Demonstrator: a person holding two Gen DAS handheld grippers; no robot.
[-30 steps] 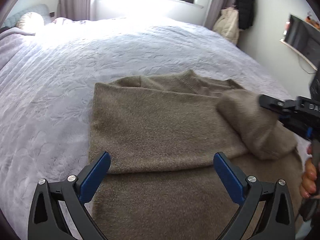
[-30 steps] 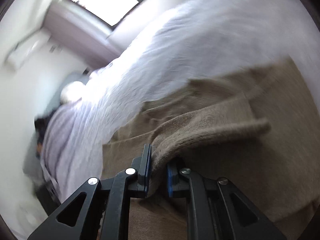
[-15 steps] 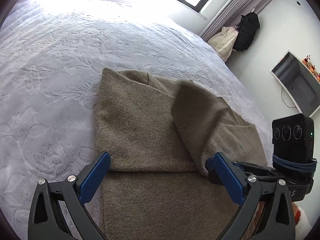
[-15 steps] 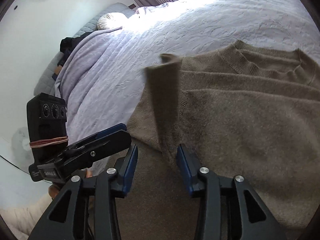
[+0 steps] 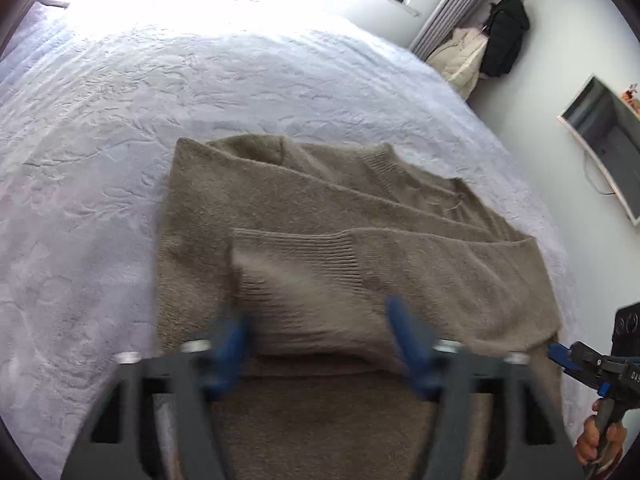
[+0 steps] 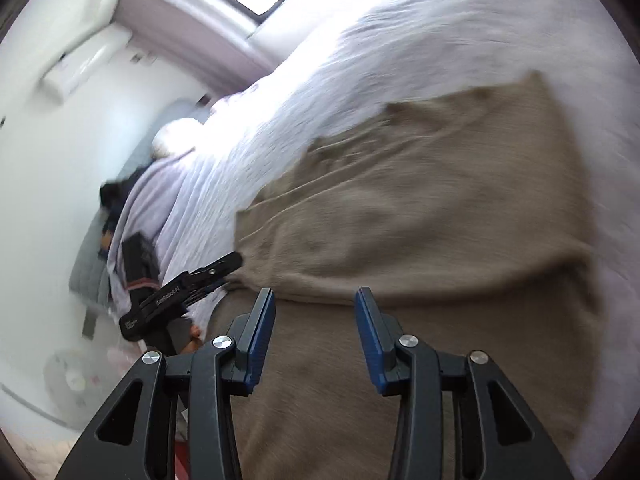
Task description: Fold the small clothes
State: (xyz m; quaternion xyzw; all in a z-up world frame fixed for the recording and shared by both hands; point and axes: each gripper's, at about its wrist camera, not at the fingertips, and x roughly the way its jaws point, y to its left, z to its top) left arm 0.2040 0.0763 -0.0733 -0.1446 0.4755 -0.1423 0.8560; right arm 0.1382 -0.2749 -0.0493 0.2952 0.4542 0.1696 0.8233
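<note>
My left hand-held gripper and right hand-held gripper gape wide, holding nothing, over the taupe sweater on the bed (sleeve folded across); a careless pinch could drag that sleeve askew.

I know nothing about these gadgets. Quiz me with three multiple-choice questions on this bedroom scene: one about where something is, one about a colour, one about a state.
1. Where does the sweater lie?
A. on the bed
B. on a chair
C. on the floor

2. What colour are the pads on the right gripper's fingers?
A. red
B. blue
C. yellow

3. How does the right gripper stand?
A. shut on a sleeve
B. shut on nothing
C. open, holding nothing

Answers:
1 A, the brown knit is spread on the white bedspread.
2 B, both pads show blue against the black frames.
3 C, a wide gap shows between the fingers, with the sweater lying beyond them, ungripped.
</note>
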